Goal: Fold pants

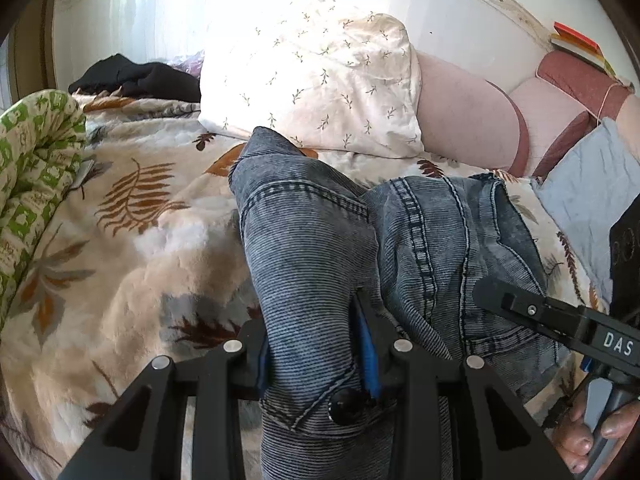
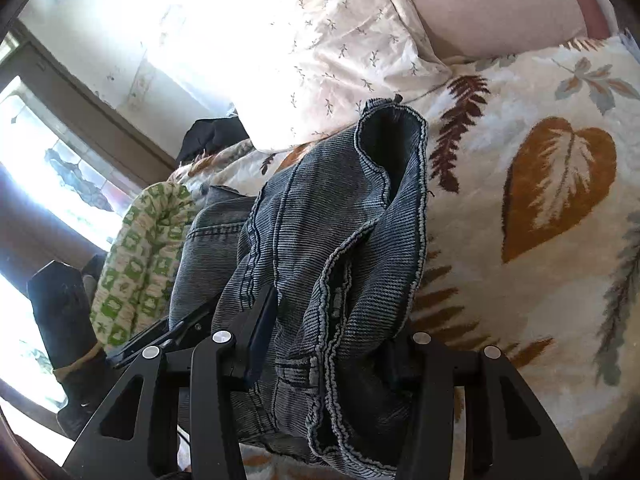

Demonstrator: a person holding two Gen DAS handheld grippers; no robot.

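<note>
Grey-blue denim pants [image 1: 312, 232] lie bunched on a leaf-patterned bedspread [image 1: 132, 248]. My left gripper [image 1: 316, 348] is shut on a fold of the pants near a black button, with denim bulging between the blue-padded fingers [image 1: 369, 344]. My right gripper [image 2: 332, 344] is shut on the waistband part of the pants [image 2: 340, 208], whose open hem stands up ahead. The right gripper also shows in the left wrist view [image 1: 532, 312], at the right edge of the pants, with the person's hand [image 1: 592, 432] on it.
A white pillow with small leaf print [image 1: 320, 76] lies behind the pants. A pink headboard cushion [image 1: 460, 116] is at the back right. A green-patterned rolled blanket [image 1: 36, 168] lies at the left. Black clothing [image 1: 132, 76] lies at the back left. A window [image 2: 44, 168] is at left.
</note>
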